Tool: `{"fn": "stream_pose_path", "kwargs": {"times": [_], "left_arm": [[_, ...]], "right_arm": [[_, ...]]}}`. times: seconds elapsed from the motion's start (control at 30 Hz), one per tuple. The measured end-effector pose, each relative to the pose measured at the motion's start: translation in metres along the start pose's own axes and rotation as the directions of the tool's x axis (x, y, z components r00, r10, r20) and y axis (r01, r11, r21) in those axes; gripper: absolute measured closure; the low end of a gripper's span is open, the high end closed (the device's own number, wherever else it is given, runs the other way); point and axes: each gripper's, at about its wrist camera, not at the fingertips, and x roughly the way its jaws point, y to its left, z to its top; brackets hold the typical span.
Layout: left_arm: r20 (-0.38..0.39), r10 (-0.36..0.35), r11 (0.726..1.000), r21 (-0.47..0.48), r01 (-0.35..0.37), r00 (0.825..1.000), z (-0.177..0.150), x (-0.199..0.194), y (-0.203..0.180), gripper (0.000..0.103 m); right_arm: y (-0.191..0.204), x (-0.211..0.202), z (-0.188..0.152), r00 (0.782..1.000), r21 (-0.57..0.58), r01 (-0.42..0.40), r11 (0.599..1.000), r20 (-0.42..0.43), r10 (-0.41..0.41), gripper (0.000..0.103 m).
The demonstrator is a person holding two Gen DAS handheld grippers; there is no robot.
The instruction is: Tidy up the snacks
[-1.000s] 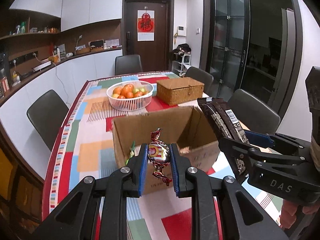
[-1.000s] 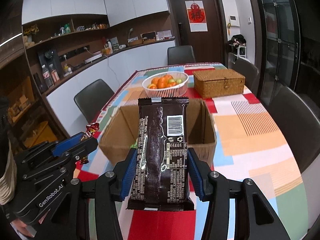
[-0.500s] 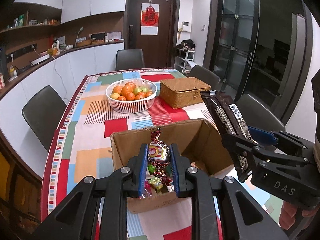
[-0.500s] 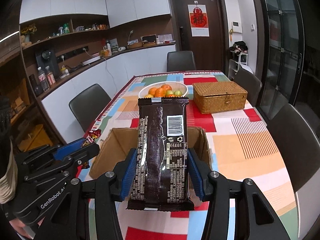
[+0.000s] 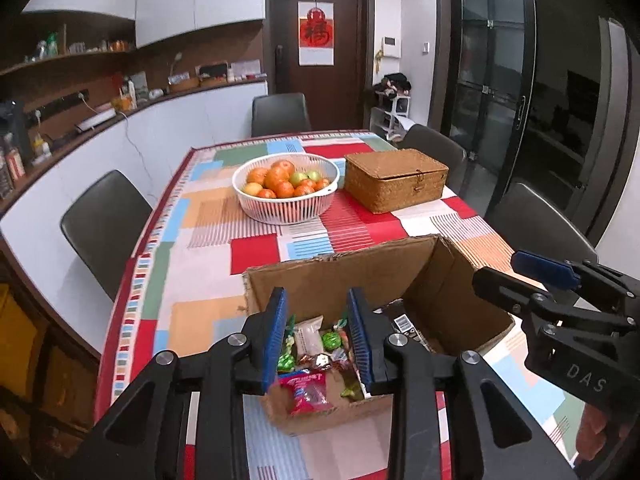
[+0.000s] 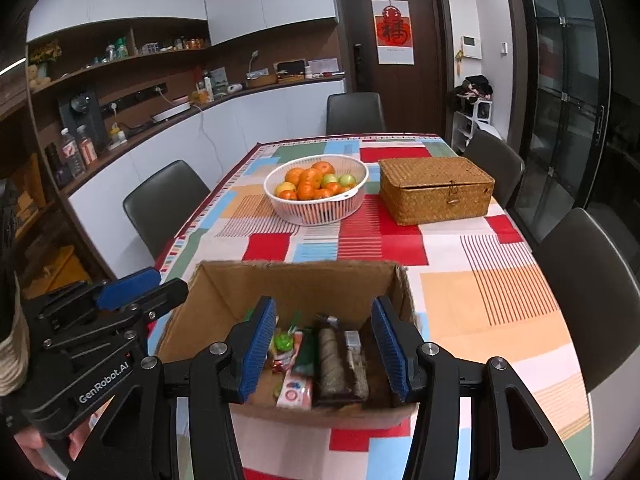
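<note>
An open cardboard box point(image 5: 360, 276) point(image 6: 296, 280) stands on the near end of the table. It holds several snacks: green and red wrapped candies point(image 5: 330, 339), a pink packet point(image 5: 306, 390) point(image 6: 295, 390) and the dark chocolate pack point(image 6: 340, 360). My left gripper point(image 5: 317, 338) is open and empty above the box's left half. My right gripper point(image 6: 323, 350) is open and empty above the box's near side; it also shows in the left wrist view point(image 5: 520, 276).
A white basket of oranges and apples point(image 5: 286, 186) point(image 6: 316, 188) and a closed wicker box point(image 5: 396, 180) point(image 6: 436, 190) stand further back on the colourful tablecloth point(image 6: 460, 280). Dark chairs point(image 5: 104, 220) point(image 6: 592, 288) surround the table.
Both grippers opened above the box. The wrapped candy left my left gripper and the chocolate pack left my right gripper; both now lie inside the box. Both grippers are higher over the box.
</note>
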Motion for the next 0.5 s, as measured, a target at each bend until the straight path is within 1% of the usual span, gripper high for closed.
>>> {"fn": "stream_pose_path", "kwargs": {"times": [0.03, 0.1, 0.23, 0.27, 0.33, 0.37, 0.47, 0.5], "left_arm": [[0.008, 0.01, 1.0, 0.004, -0.01, 1.0, -0.005, -0.006, -0.001, 0.069], [0.021, 0.03, 1.0, 0.006, -0.03, 0.999, -0.012, -0.016, -0.002, 0.067], [0.046, 0.043, 0.999, 0.0, -0.044, 0.998, -0.029, -0.039, -0.003, 0.057], [0.054, 0.048, 0.999, 0.002, -0.048, 0.997, -0.032, -0.045, -0.004, 0.056], [0.072, 0.061, 0.998, 0.003, -0.061, 0.996, -0.04, -0.058, -0.006, 0.052], [0.082, 0.067, 0.998, 0.0, -0.067, 0.994, -0.045, -0.065, -0.007, 0.05], [0.101, 0.071, 0.997, -0.007, -0.071, 0.992, -0.057, -0.083, -0.008, 0.046], [0.107, 0.071, 0.997, -0.01, -0.07, 0.992, -0.062, -0.089, -0.009, 0.042]], "right_arm": [[0.001, -0.003, -0.003, 1.0, -0.003, 0.001, 1.0, 0.003, -0.001, 0.052], [0.002, -0.011, -0.012, 1.0, -0.006, 0.001, 1.0, 0.011, -0.001, 0.046], [0.005, -0.029, -0.033, 0.999, -0.012, 0.007, 1.0, 0.035, -0.007, 0.045], [0.006, -0.036, -0.039, 0.999, -0.013, 0.009, 1.0, 0.043, -0.008, 0.045], [0.007, -0.047, -0.049, 0.998, -0.017, 0.011, 1.0, 0.054, -0.01, 0.042], [0.007, -0.053, -0.053, 0.998, -0.015, 0.014, 1.0, 0.062, -0.013, 0.039], [0.009, -0.071, -0.066, 0.996, -0.017, 0.027, 0.999, 0.088, -0.025, 0.038], [0.01, -0.079, -0.071, 0.994, -0.02, 0.036, 0.999, 0.1, -0.034, 0.036]]}}
